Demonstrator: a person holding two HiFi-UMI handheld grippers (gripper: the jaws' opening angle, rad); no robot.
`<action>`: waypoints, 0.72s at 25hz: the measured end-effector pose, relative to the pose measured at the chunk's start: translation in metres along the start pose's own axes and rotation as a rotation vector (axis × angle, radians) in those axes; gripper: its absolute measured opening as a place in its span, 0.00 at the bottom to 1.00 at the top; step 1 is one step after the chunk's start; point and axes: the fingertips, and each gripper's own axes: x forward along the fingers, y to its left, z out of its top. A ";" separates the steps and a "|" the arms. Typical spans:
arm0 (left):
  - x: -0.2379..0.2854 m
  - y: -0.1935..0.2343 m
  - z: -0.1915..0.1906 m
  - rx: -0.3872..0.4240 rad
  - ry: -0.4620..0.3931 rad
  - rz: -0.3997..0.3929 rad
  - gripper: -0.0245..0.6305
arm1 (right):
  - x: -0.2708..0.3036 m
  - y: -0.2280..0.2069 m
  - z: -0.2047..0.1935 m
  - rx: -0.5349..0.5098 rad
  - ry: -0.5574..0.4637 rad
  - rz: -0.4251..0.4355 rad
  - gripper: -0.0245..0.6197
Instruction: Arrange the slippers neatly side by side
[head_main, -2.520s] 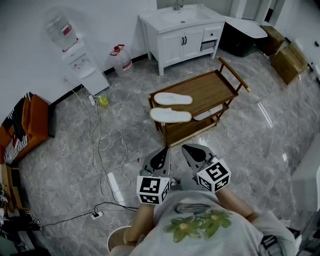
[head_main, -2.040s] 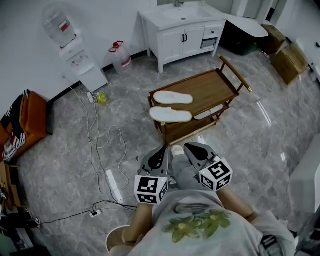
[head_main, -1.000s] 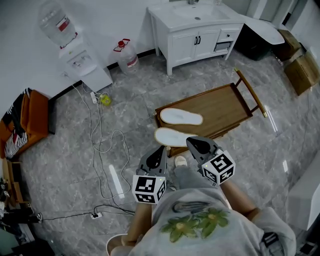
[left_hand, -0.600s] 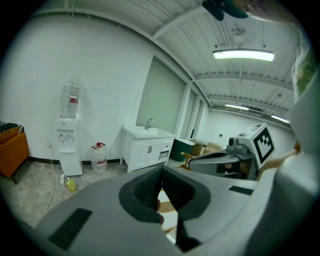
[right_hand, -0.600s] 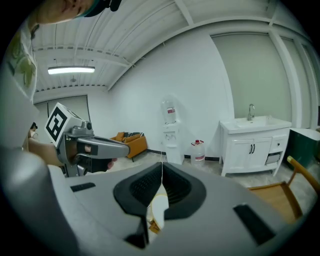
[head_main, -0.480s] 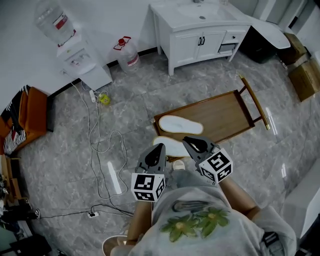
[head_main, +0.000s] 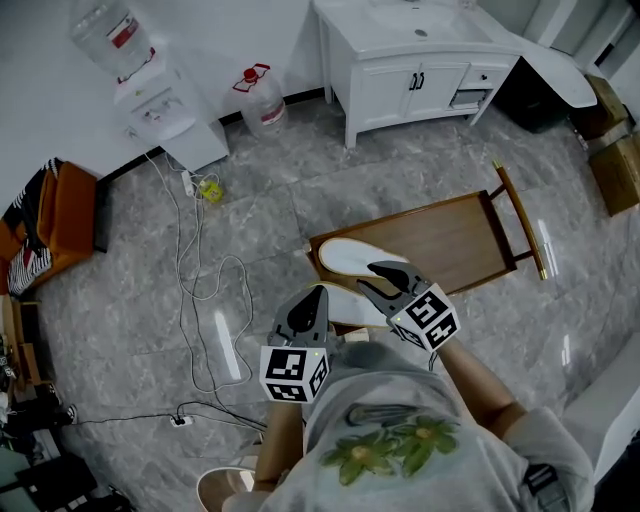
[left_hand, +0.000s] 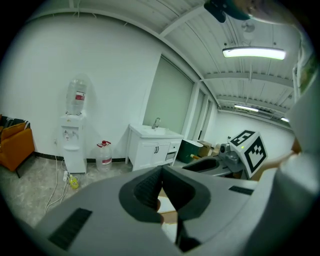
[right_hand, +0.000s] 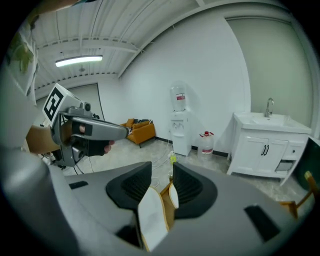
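Two slippers show in the head view, both white. The far slipper (head_main: 358, 255) lies flat on the wooden cart (head_main: 455, 235). The near slipper (head_main: 345, 302) lies just beside it, at the cart's edge, and the grippers hide part of it. The left gripper (head_main: 318, 293) hangs over the near slipper's left end. The right gripper (head_main: 370, 277) hangs over the gap between the two slippers. On the gray floor, well away from the cart, are a water cooler (head_main: 150, 90), a water jug (head_main: 262, 100), a white sink cabinet (head_main: 420, 50), an orange chair (head_main: 50, 225) and some loose cords (head_main: 200, 290).

From the left gripper view, the left gripper (left_hand: 161, 172) has its pads pressed together at the tips, with nothing between them. The water cooler (left_hand: 74, 135) and the sink cabinet (left_hand: 152, 147) stand by the far wall. The right gripper (left_hand: 235, 160) is off to the right.

From the right gripper view, the right gripper (right_hand: 161, 182) has its pads apart. The near slipper (right_hand: 150, 215) and the far slipper (right_hand: 173, 194) show in the gap below, and the pads do not squeeze them. The left gripper (right_hand: 117, 132) is at the left, held in a hand (right_hand: 97, 146). The orange chair (right_hand: 137, 130) is behind it.
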 end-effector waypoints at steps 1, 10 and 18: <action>0.002 0.002 -0.002 -0.003 0.007 0.004 0.06 | 0.004 -0.003 -0.005 -0.006 0.016 0.002 0.26; 0.014 0.022 -0.020 -0.036 0.069 0.037 0.06 | 0.033 -0.026 -0.039 -0.034 0.122 0.024 0.28; 0.030 0.033 -0.034 -0.053 0.117 0.048 0.06 | 0.067 -0.047 -0.072 -0.061 0.213 0.064 0.28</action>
